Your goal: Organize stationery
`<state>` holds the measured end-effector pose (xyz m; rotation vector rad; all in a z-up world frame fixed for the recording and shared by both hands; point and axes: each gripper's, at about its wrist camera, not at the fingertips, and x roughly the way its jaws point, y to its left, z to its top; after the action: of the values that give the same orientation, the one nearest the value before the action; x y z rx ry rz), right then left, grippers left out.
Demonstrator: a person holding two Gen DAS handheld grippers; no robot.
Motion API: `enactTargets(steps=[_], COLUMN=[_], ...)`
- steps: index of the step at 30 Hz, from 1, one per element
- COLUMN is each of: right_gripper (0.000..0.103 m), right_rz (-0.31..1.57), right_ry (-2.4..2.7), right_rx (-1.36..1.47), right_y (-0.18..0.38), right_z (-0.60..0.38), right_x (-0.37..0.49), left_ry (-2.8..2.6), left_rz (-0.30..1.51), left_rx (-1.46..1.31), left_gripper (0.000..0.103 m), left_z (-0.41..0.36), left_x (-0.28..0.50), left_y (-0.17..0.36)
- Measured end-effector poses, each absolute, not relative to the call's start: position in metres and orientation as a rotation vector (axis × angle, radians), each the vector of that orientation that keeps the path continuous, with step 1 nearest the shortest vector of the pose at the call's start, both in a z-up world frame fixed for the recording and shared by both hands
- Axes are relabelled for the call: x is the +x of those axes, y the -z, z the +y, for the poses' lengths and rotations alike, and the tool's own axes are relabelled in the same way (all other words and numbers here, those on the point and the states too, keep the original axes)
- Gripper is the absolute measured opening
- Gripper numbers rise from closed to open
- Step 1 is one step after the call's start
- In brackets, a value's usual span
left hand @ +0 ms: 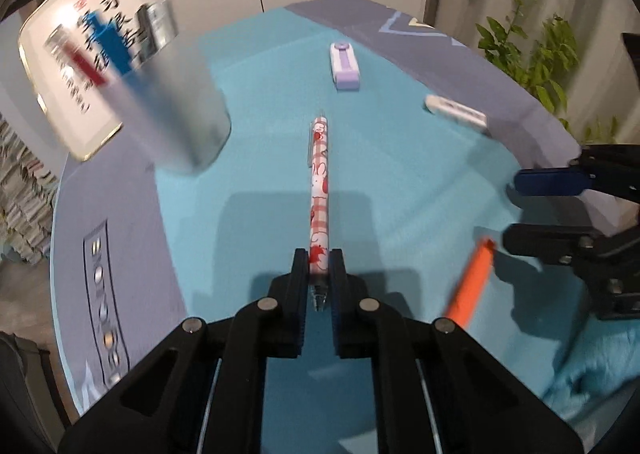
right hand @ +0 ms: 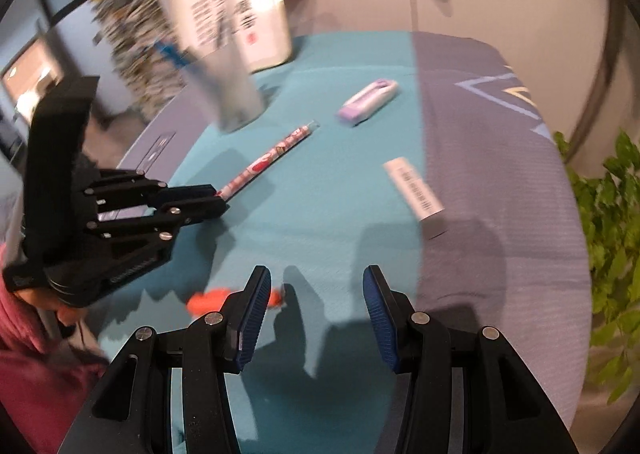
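Note:
My left gripper [left hand: 319, 262] is shut on the tip end of a pink patterned pen [left hand: 319, 182], which points forward above the teal mat; it also shows in the right wrist view [right hand: 272, 157], with the left gripper [right hand: 218, 200] at its near end. A clear pen cup [left hand: 172, 110] with red and blue pens stands at the left, blurred, and shows in the right wrist view [right hand: 230, 88]. My right gripper [right hand: 316, 294] is open and empty above the mat, and shows at the right of the left wrist view [left hand: 516, 210]. An orange pen [left hand: 470, 282] lies near it.
A purple correction tape [left hand: 345, 66] lies far on the teal mat [left hand: 400, 174]. A white eraser [left hand: 456, 112] lies at the mat's right edge, on the round grey table [right hand: 500, 174]. A framed sign [left hand: 60, 66] stands behind the cup. A green plant [right hand: 608, 222] is off the right.

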<state>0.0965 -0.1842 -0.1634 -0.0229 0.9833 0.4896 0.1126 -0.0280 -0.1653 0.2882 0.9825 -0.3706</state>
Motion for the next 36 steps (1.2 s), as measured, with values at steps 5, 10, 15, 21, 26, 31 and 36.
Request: enactTargets(steps=[5,10,15,21,26,31,36], right_gripper=[0.048,0.048,0.048,0.034,0.016,0.016,0.016], right_rz=[1.012,1.031,1.045,1.051,1.058,1.003,0.997], right_ry=[-0.494,-0.492,-0.521,-0.492,-0.427,-0.460,-0.461], right_rx=[-0.065,-0.109,-0.186,-0.207,-0.132,-0.098,-0.063], right_y=[0.166,0.169,0.173,0.174,0.173,0.167,0.160], right_z=[-0.173,-0.168,-0.152,-0.147,-0.156,-0.141,-0.137], right_x=[0.085,0.079,0.069,0.075,0.098,0.118,0.127], left_ry=[0.394,0.427,0.427,0.428,0.429,0.422,0.422], left_rz=[1.007,1.010,0.976,0.980,0.983,0.998,1.024], left_rx=[0.329,0.325,0.305,0.313,0.272,0.203,0.145], left_gripper=[0.009,0.010,0.011,0.011,0.011,0.009,0.009], left_z=[-0.020,-0.016,-0.023,-0.039,-0.037,-0.020,-0.004], left_x=[0.080,0.072,0.092,0.126,0.129,0.115,0.094], left_y=[0.169,0.169,0.165,0.171,0.171,0.170,0.169])
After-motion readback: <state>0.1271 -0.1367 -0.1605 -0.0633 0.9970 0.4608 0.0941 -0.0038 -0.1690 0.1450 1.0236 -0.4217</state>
